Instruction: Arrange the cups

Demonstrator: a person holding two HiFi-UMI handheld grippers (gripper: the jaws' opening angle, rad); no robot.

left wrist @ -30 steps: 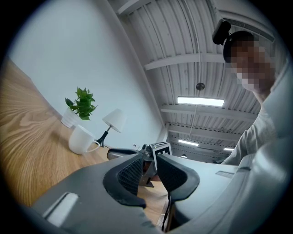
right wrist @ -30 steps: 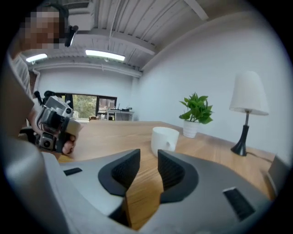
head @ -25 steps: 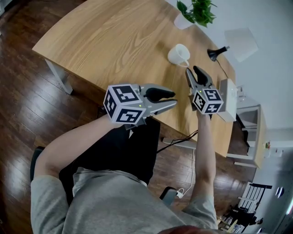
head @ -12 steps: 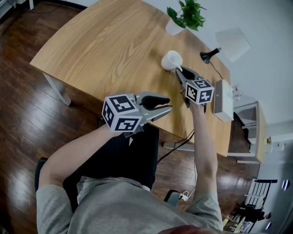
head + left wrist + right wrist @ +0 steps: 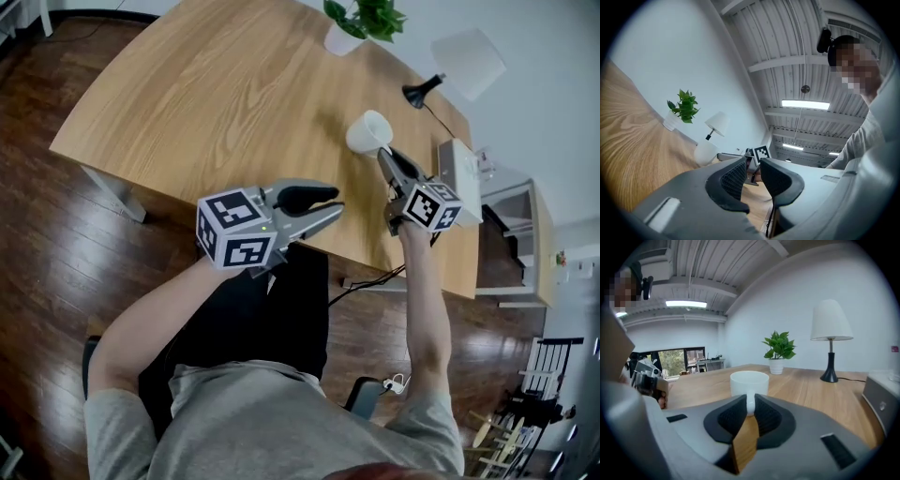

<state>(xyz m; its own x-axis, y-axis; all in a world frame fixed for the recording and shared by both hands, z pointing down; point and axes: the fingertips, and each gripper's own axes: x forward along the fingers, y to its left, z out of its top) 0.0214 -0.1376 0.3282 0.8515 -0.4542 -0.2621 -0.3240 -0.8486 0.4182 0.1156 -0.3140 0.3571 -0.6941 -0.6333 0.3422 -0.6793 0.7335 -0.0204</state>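
Observation:
A white cup (image 5: 367,131) is at the right part of the wooden table (image 5: 216,94). My right gripper (image 5: 386,155) reaches it from the near side. In the right gripper view the cup (image 5: 749,382) stands upright straight ahead, its handle between the pads of my right gripper (image 5: 750,411). The jaws are closing and the pads press on the handle. My left gripper (image 5: 336,204) hovers over the table's near edge, left of the cup, jaws a little apart and empty. In the left gripper view, the cup (image 5: 705,152) shows beyond my left gripper (image 5: 752,171).
A potted plant (image 5: 361,19) stands at the table's far edge. A black lamp with a white shade (image 5: 464,61) is at the far right, and a grey box (image 5: 459,173) lies just right of the right gripper. Dark wood floor surrounds the table.
The right gripper moved forward to the cup, rolled, and narrowed its jaws onto the handle. The cup has since shifted toward the near right. The left gripper stayed where it was.

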